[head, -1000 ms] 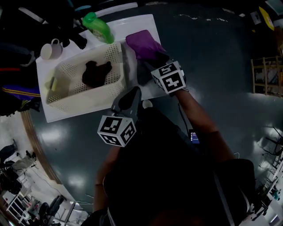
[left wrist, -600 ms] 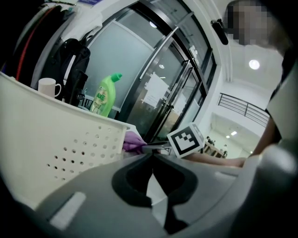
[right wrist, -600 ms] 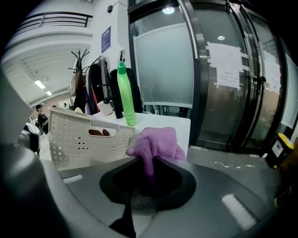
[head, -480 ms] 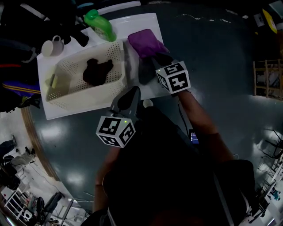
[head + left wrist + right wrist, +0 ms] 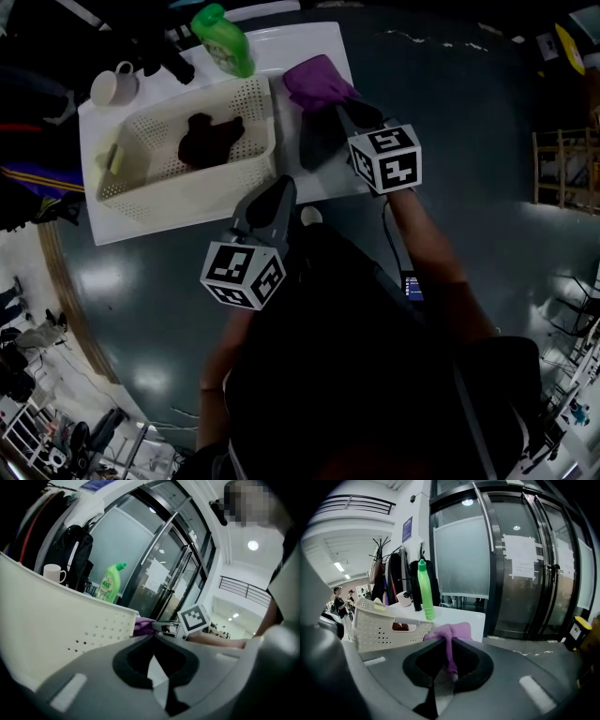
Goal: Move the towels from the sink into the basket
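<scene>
A purple towel (image 5: 320, 82) lies bunched at the far right of the white tabletop (image 5: 141, 230). My right gripper (image 5: 345, 111) is shut on its near fold; its jaws have just been closing with that cloth between them. In the right gripper view a strip of the purple towel (image 5: 457, 631) hangs pinched in the right gripper (image 5: 447, 639). The white perforated basket (image 5: 169, 192) stands to the left and holds a dark towel (image 5: 210, 140). By the basket's near right corner, my left gripper (image 5: 270, 199) is shut and empty; the left gripper (image 5: 154, 638) faces the basket wall (image 5: 70, 620).
A green bottle (image 5: 223, 39) stands behind the basket and a white mug (image 5: 112, 86) sits at the table's far left. A small yellow-green item (image 5: 112, 159) lies at the basket's left end. Dark floor (image 5: 487, 122) surrounds the table; glass doors (image 5: 520, 569) stand beyond it.
The right gripper has closed on the purple towel's edge and lifted a little, pulling the cloth up. The left gripper has stayed where it was.
</scene>
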Demonstrator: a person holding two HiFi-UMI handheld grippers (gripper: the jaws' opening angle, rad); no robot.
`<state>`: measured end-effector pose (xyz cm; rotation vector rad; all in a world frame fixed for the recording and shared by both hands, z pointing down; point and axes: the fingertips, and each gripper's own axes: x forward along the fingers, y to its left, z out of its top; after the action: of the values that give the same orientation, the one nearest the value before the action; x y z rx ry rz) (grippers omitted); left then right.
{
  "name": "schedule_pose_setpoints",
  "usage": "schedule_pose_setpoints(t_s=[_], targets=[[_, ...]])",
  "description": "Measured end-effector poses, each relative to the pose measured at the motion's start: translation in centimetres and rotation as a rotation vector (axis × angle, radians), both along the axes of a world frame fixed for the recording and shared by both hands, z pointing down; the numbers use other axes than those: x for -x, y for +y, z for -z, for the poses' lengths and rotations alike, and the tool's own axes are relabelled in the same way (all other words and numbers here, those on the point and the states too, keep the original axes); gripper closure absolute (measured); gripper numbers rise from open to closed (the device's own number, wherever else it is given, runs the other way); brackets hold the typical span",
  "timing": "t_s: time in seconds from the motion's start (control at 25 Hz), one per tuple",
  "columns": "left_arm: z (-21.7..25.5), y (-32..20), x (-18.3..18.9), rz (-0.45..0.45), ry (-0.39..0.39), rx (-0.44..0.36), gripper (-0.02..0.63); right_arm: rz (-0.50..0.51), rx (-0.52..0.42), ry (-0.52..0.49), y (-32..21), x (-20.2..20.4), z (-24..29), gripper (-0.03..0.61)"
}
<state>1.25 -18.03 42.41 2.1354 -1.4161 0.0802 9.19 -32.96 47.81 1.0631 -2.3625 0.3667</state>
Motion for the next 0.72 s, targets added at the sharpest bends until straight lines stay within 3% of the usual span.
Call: schedule_pose_setpoints(t_s=[0.72], targets=[[5.7, 2.8, 5.2, 0.03, -0.022, -0.143, 0.607, -0.028, -0.156, -0.05, 2.4, 2.8, 8.9, 0.546]])
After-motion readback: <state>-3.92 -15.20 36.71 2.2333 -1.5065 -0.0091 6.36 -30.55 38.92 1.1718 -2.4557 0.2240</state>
